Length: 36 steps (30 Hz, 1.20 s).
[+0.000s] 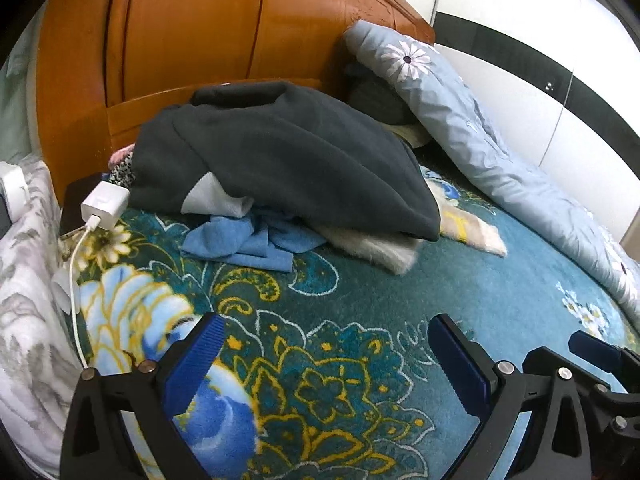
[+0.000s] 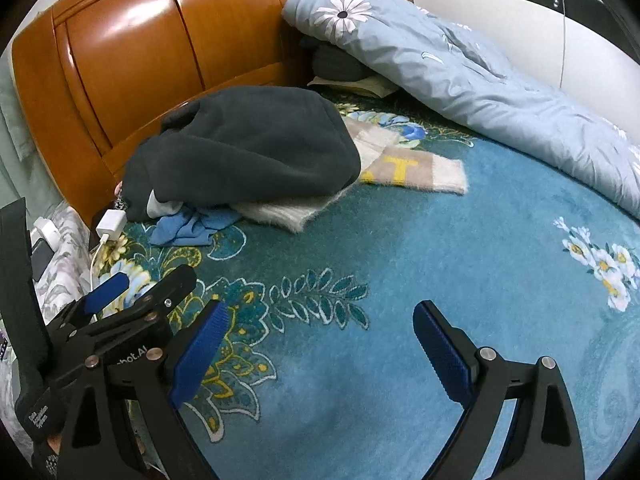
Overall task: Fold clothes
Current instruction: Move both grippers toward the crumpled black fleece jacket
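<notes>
A heap of clothes lies near the headboard. On top is a dark grey fleece garment (image 1: 280, 152) (image 2: 248, 144). Under it are a crumpled blue cloth (image 1: 248, 240) (image 2: 188, 228), a white fuzzy piece (image 1: 380, 248) (image 2: 280, 212) and a beige-and-white knit with a yellow letter (image 2: 412, 168). My left gripper (image 1: 326, 336) is open above the bedspread, well short of the heap, holding nothing. My right gripper (image 2: 320, 320) is open too, empty, just right of the left one. In the right wrist view the left gripper (image 2: 156, 276) shows at the left edge.
The teal floral bedspread (image 2: 460, 240) stretches between the grippers and the heap. A wooden headboard (image 1: 192, 40) stands behind. A rolled light blue quilt (image 2: 480, 72) runs along the right side. A white charger (image 1: 105, 204) with its cable lies left of the heap.
</notes>
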{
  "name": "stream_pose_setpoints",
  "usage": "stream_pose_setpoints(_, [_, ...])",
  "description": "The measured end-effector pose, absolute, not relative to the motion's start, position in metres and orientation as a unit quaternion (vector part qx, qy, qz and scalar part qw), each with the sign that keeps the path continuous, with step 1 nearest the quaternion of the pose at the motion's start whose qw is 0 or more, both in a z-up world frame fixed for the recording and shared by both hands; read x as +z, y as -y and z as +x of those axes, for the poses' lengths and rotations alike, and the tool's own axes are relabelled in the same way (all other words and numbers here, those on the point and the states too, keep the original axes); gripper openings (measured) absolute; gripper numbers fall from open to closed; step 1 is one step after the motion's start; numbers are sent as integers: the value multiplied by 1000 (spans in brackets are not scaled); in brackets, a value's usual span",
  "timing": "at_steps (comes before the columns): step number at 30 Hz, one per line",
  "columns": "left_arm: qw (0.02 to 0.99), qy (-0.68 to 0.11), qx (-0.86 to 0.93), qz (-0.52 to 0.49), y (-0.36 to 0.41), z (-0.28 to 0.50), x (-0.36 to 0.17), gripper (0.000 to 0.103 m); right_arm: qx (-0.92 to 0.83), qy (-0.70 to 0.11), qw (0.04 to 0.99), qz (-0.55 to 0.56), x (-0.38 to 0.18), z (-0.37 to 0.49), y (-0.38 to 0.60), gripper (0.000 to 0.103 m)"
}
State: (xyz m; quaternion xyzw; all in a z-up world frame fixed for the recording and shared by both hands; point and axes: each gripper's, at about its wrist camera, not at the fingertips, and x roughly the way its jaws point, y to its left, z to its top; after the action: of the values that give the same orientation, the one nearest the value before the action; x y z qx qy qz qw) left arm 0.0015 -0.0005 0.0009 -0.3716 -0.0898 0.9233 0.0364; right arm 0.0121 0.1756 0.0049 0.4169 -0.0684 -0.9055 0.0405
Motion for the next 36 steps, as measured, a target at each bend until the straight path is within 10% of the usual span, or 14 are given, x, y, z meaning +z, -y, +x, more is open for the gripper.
stream_pose_setpoints(36, [21, 40, 954, -296, 13, 54, 81, 103, -925, 10, 97, 366, 74, 56, -153, 94])
